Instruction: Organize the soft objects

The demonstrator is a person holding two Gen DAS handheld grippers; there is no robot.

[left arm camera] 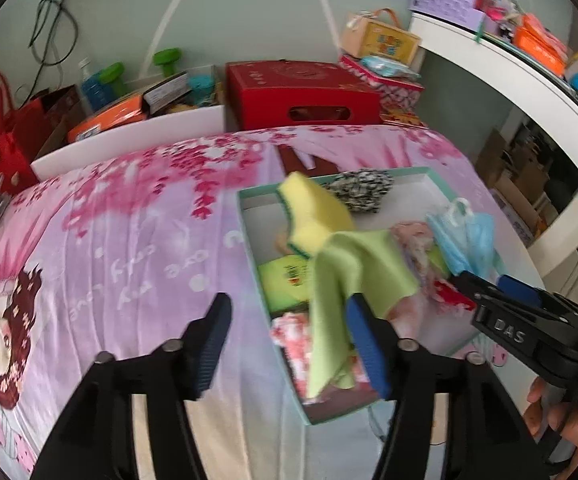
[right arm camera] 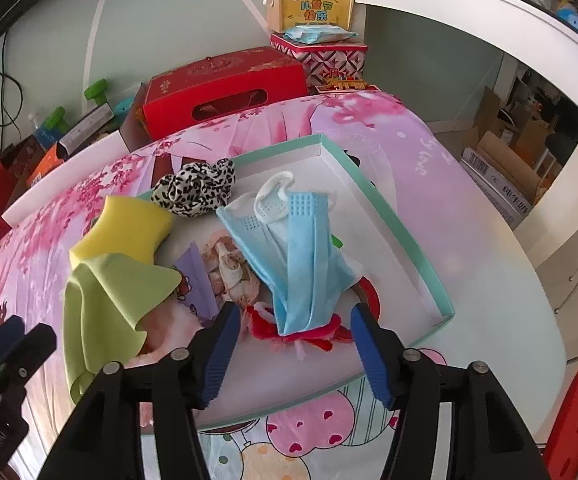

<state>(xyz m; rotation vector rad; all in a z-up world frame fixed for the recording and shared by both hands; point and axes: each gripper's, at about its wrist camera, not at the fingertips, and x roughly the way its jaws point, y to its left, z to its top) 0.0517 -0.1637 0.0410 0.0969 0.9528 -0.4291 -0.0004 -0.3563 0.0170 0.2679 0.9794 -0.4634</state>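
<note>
The left gripper [left arm camera: 289,344] has its jaws released, with nothing squeezed between them. The green cloth [left arm camera: 341,288] hangs over the near wall of the box [left arm camera: 249,216] and drapes against the left gripper's right finger, but nothing pinches it. The right gripper [right arm camera: 295,348] has let go too. The blue mask [right arm camera: 301,256] lies in the box just past its fingers, loose on top of a red fuzzy thing [right arm camera: 289,334].

It looks like both soft things have just been dropped in, so this is the putting-away step. The cloth is only half in. A good next move would be to tuck it down inside the box, or go for another soft thing.

Seen from the right wrist, the yellow sponge [right arm camera: 129,228] leans on the box edge at 10 o'clock. The spotted scrunchie [right arm camera: 197,188] sits at 11 o'clock, near the far wall. The far right part of the box, at 1 o'clock, is bare and has room. The box lies on a pink bed [left arm camera: 129,240], which has lots of free space at 9 o'clock in the left wrist view. The two grippers are near each other, so they could bump.
</note>
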